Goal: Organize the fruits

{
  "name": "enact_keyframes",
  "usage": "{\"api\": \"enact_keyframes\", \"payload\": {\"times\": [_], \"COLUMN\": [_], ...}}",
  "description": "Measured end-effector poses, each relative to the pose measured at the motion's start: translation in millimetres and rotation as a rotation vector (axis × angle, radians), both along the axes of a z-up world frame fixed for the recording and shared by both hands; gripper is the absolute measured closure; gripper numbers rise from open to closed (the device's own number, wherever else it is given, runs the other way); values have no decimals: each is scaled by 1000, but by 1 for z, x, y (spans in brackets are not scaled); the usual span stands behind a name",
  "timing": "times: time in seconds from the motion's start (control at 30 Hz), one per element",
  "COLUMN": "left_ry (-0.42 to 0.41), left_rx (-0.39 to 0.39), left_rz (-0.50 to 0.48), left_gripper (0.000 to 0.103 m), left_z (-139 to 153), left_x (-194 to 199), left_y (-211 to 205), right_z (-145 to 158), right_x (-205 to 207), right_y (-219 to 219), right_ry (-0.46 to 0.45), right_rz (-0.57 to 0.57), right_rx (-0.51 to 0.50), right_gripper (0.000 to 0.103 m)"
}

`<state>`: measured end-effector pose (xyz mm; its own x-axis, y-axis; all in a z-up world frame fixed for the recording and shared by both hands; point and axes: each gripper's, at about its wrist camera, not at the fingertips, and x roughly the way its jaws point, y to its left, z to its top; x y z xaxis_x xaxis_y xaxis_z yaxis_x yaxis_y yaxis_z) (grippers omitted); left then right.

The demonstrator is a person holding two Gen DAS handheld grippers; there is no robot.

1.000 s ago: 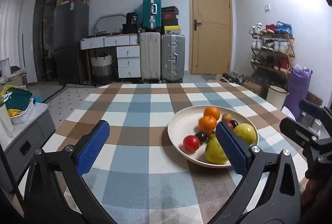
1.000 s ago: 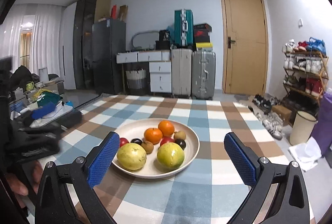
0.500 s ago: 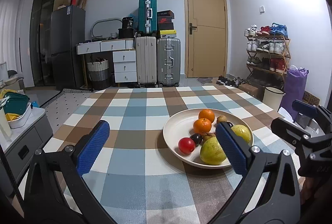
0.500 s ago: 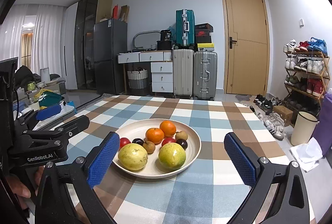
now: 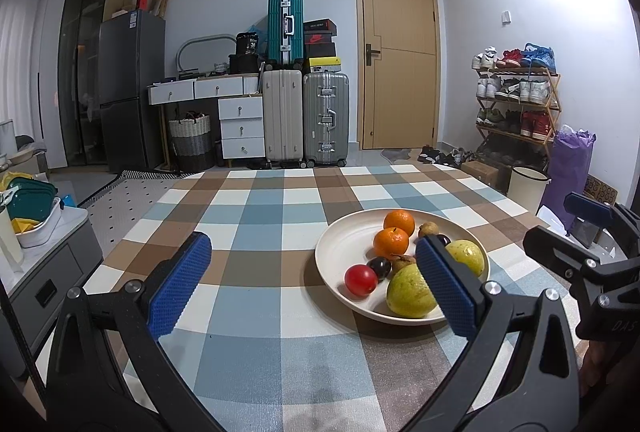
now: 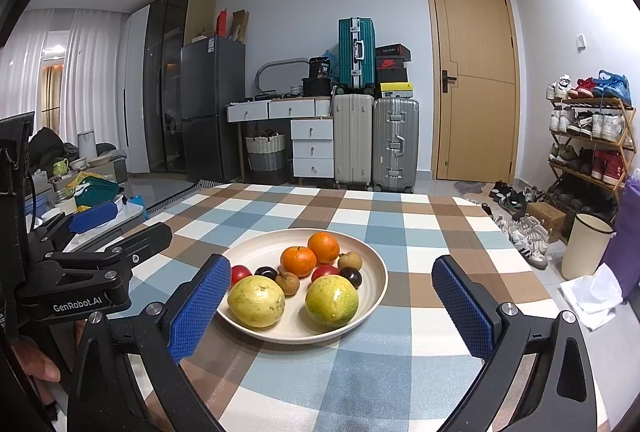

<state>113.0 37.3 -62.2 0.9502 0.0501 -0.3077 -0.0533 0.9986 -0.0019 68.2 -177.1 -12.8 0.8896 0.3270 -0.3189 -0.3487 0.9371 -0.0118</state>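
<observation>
A cream plate (image 6: 360, 328) on the checkered tablecloth holds two oranges (image 6: 298, 261), two yellow-green fruits (image 6: 331, 300), red tomatoes (image 6: 241, 273), dark plums (image 6: 265, 272) and small brown fruits (image 6: 287, 282). The plate also shows in the left wrist view (image 5: 334, 256), with a yellow-green fruit (image 5: 408, 291) and a tomato (image 5: 360, 279). My right gripper (image 6: 330, 306) is open and empty, just in front of the plate. My left gripper (image 5: 316, 282) is open and empty, left of the plate, its right finger overlapping the plate's near side.
The checkered table (image 5: 260, 216) stretches away toward suitcases (image 5: 304, 120), drawers and a door. A low cabinet with a tub (image 5: 36, 228) stands left of the table. A shoe rack (image 6: 588, 152) and a bin (image 6: 586, 252) stand to the right.
Both grippers have shifted slightly and tilted up a little; the left gripper has come further into the right wrist view. The plate and fruits have not moved. Both stay open.
</observation>
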Motion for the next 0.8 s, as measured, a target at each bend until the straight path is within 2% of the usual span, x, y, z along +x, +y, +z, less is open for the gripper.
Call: {"api": "enact_keyframes", "payload": {"times": [0.8], "left_ry": [-1], "left_rx": [-1], "left_rz": [1], "left_gripper": [1], "left_z": [-1], "left_x": [2], "left_y": [0], "right_z": [0], "right_x": [0], "right_y": [0], "right_ry": [-1], "right_rz": [0], "right_rx": [0], "right_gripper": [1]}}
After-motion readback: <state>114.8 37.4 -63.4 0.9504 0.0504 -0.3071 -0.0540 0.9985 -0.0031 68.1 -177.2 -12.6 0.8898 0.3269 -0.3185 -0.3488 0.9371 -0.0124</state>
